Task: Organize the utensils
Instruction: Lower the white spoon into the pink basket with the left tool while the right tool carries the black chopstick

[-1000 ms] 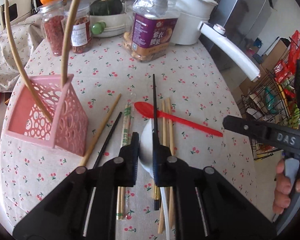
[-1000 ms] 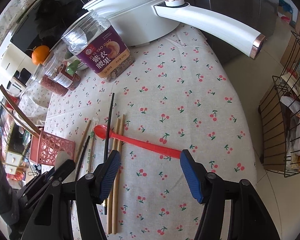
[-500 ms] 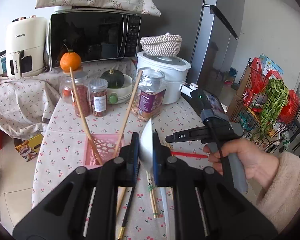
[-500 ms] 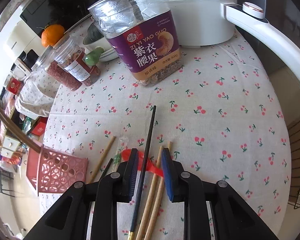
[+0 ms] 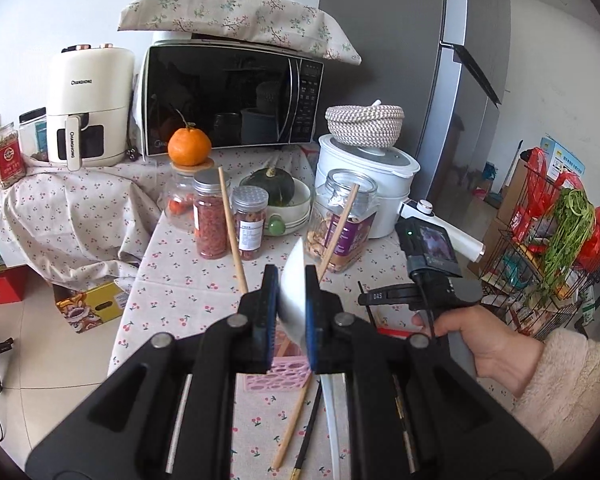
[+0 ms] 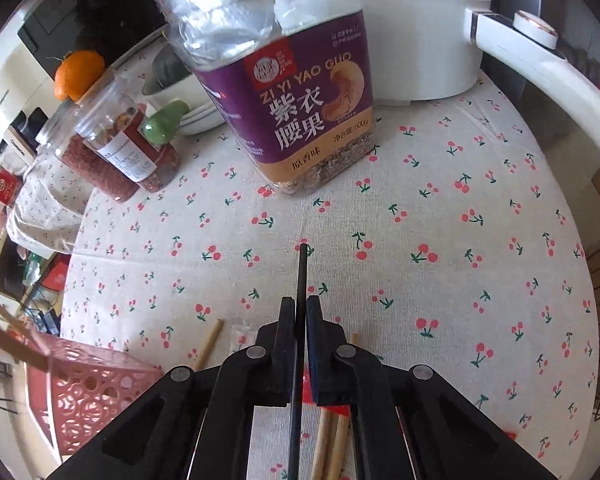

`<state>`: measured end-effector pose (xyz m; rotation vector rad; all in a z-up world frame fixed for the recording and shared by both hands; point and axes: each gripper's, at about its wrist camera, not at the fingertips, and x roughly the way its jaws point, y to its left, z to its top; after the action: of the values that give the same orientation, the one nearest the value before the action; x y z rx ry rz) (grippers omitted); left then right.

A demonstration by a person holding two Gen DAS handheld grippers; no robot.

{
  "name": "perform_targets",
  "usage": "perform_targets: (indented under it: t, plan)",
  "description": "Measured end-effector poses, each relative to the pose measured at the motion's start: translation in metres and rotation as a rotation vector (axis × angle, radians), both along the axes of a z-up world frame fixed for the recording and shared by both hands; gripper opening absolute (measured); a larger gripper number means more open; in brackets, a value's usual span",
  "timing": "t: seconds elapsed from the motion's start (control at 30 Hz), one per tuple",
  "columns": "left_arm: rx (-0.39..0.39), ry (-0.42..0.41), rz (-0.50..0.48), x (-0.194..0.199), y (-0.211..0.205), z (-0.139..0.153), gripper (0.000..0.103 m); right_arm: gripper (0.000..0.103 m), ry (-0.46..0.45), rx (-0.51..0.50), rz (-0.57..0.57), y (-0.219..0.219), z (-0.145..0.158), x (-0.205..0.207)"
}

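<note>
Between the closed right tongs (image 6: 298, 320), a black chopstick (image 6: 301, 272); white spoon (image 5: 293, 296) in the left tongs (image 5: 291, 312).

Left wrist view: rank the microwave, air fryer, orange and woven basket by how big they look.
1. microwave
2. air fryer
3. woven basket
4. orange

The orange sits nearer the camera, yet looks smallest.

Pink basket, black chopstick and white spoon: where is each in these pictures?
Pink basket (image 6: 88, 392), right wrist view, on its perforated side wall.
Black chopstick (image 6: 302, 280), right wrist view, on the shaft just ahead of the pads.
White spoon (image 5: 292, 292), left wrist view, on the bowl clamped between the pads.
</note>
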<state>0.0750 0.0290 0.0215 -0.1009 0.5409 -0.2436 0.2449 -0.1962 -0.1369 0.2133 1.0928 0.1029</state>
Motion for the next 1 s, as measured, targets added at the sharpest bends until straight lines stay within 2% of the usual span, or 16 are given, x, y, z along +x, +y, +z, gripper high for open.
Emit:
perform_targets:
  t: [0.2, 0.5, 0.73, 1.0]
  plan:
    - [-0.025, -0.041, 0.048, 0.002, -0.002, 0.005, 0.013, 0.005, -0.156, 0.073, -0.009, -0.018, 0.063, -0.055]
    - [-0.036, -0.142, 0.125, 0.000, -0.010, 0.014, 0.013, 0.005, -0.370, 0.107, 0.020, -0.019, 0.138, -0.133]
    - [-0.014, -0.236, 0.204, 0.007, -0.006, 0.017, 0.013, 0.005, -0.483, 0.118, 0.057, -0.006, 0.166, -0.162]
    - [0.007, -0.262, 0.262, 0.028, -0.001, 0.007, 0.013, 0.005, -0.580, 0.109, 0.110, 0.009, 0.192, -0.179]
